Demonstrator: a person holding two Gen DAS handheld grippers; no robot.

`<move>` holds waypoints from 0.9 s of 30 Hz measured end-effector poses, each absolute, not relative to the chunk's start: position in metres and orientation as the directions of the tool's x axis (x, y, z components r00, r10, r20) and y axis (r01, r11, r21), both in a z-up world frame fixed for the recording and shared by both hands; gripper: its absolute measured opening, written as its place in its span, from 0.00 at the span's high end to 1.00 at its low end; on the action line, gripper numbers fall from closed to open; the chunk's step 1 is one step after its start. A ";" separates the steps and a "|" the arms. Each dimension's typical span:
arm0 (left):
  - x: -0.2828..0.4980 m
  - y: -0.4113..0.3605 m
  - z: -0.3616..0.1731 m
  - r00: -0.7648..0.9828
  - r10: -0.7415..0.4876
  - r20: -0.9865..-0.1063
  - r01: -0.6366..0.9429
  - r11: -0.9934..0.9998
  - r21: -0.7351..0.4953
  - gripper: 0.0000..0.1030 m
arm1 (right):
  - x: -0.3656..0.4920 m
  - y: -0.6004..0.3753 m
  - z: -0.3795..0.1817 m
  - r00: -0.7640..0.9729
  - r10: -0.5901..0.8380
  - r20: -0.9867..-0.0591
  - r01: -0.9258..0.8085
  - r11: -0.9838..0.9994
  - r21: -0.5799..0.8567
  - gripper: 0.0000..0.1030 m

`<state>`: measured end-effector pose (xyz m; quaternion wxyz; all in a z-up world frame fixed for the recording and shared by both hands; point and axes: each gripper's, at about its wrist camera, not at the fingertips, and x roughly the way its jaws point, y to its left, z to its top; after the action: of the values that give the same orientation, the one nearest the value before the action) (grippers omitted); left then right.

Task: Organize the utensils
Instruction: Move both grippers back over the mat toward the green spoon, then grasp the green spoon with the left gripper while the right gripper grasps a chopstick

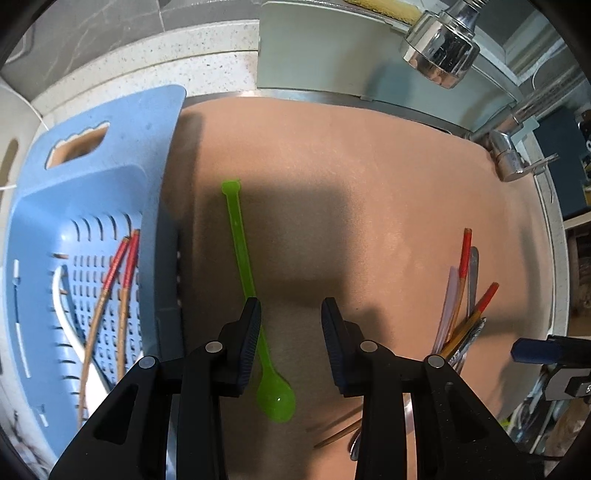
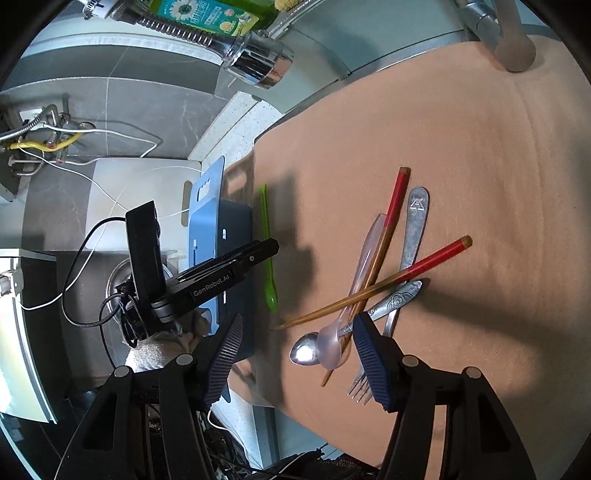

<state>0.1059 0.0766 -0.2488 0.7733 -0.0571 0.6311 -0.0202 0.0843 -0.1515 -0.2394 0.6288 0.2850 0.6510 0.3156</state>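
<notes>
A green plastic spoon (image 1: pixel 243 266) lies on the tan cloth (image 1: pixel 351 166), bowl toward me; it also shows in the right wrist view (image 2: pixel 267 251). My left gripper (image 1: pixel 291 314) is open above it, the left finger over the handle. A blue slotted basket (image 1: pixel 85 221) at the left holds two red-topped chopsticks (image 1: pixel 122 273) and a white utensil (image 1: pixel 70 325). My right gripper (image 2: pixel 297 332) is open over a pile of utensils: two red-topped chopsticks (image 2: pixel 424 267), a clear spoon (image 2: pixel 354 284), a metal spoon (image 2: pixel 306 352) and a fork (image 2: pixel 410 258).
A chrome spray head (image 1: pixel 439 51) and the tap (image 1: pixel 509 158) hang over the far edge of the cloth. A speckled counter (image 1: pixel 147 74) runs behind the basket. A dish soap bottle (image 2: pixel 207 14) stands at the back. A sink drain (image 2: pixel 118 280) lies to the left.
</notes>
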 end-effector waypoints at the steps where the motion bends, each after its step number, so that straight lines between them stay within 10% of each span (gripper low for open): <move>1: 0.106 0.076 -0.248 0.203 -0.090 -0.975 -0.041 0.994 -0.100 0.69 | 0.084 -0.152 -0.240 -0.045 0.768 -0.639 -0.025 0.639 0.769 0.44; 27: 0.095 0.056 -0.272 0.184 0.051 -0.982 -0.190 0.982 0.015 0.75 | 0.102 -0.181 -0.251 -0.127 0.825 -0.551 -0.062 0.548 0.834 0.44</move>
<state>0.0946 0.0563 -0.2719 0.7673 -0.0551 0.6340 0.0786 0.1020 -0.1808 -0.2515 0.5922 0.2932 0.6505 0.3744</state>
